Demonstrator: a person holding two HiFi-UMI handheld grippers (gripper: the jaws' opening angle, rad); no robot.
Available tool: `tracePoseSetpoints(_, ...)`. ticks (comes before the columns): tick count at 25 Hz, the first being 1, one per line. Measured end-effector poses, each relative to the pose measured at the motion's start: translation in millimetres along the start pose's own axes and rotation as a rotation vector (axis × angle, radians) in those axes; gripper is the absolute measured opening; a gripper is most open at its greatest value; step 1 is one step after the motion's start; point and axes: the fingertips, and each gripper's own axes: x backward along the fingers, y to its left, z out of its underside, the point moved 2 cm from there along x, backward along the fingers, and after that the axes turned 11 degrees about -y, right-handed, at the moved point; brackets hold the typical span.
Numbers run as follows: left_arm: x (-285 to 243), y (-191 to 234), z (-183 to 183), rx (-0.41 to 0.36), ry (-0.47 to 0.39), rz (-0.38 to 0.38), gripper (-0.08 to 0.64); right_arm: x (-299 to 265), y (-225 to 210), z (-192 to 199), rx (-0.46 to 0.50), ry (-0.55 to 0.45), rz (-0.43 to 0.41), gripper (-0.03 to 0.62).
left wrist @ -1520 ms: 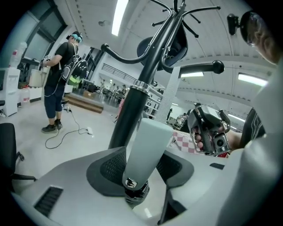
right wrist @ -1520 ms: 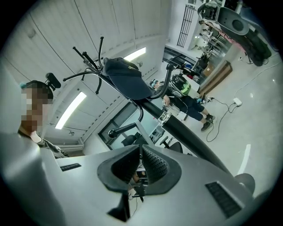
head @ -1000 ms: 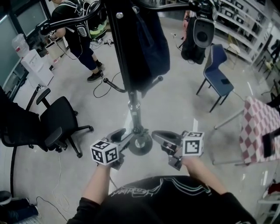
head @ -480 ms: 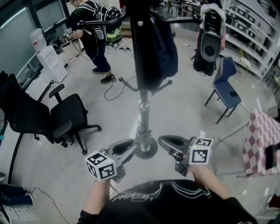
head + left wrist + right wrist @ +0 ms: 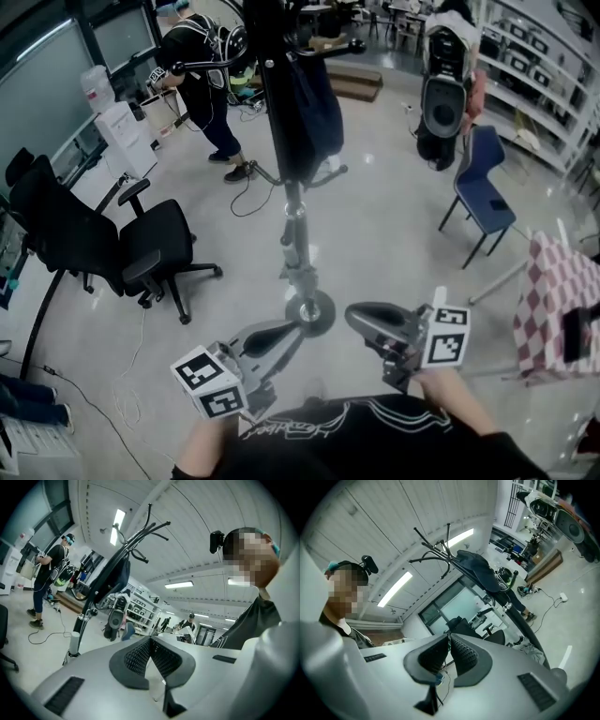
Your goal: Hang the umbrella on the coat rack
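A dark folded umbrella [image 5: 312, 103] hangs from the upper arms of the black coat rack [image 5: 292, 220], which stands on a round base [image 5: 311, 310]. Both grippers are held level near my body, short of the rack and apart from it. My left gripper [image 5: 289, 330] is shut, and in its own view the ribbed pads [image 5: 140, 656] meet with nothing between them. My right gripper [image 5: 356, 315] is also shut and empty. The left gripper view shows the umbrella [image 5: 115, 579] draped on the rack, and the right gripper view shows the umbrella [image 5: 480, 572] below the rack's hooks.
A black office chair [image 5: 141, 251] stands left of the rack and a blue chair [image 5: 482, 180] to the right. A checked table [image 5: 561, 286] is at the right edge. A person [image 5: 202, 70] stands at the back by a white dispenser [image 5: 120, 136]. Cables lie on the floor.
Both grippers have pulled back from the rack's base toward my body and risen. The left gripper's jaws have closed. The rack now looks farther away.
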Motion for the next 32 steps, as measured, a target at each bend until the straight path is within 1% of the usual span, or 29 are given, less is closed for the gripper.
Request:
tracePoseSetpoints(3,4,-28,12,-0.002,0.002,-0.020,-0.002,20,15,0,0.002,-0.022,-0.022,0.031)
tracePoseSetpoints(7,12,-57,28,0.038,-0.017,-0.035,-0.002,44,34,12,-0.014,-0.024,-0.040,0.031)
tracePoseSetpoints(12,20,-88,29,0.019,-0.042,-0.068,-0.002,68,55,21,-0.027,-0.036,-0.050,0.027)
tracePoseSetpoints(15,22,-115,28,0.004,-0.056,-0.046,-0.002,81,78,21,-0.004,-0.045,-0.058,0.020)
tracePoseSetpoints(18,22,-139,31,-0.034,-0.057,-0.031,-0.002,93,100,24,0.027,-0.044,-0.065,0.015)
tracePoseSetpoints(22,21,-163,30,-0.090,-0.075,-0.014,-0.002,109,117,24,0.060,-0.043,-0.063,0.015)
tracePoseSetpoints(32,32,-200,29,-0.128,-0.093,0.018,-0.002,127,156,27,0.115,-0.064,-0.071,0.015)
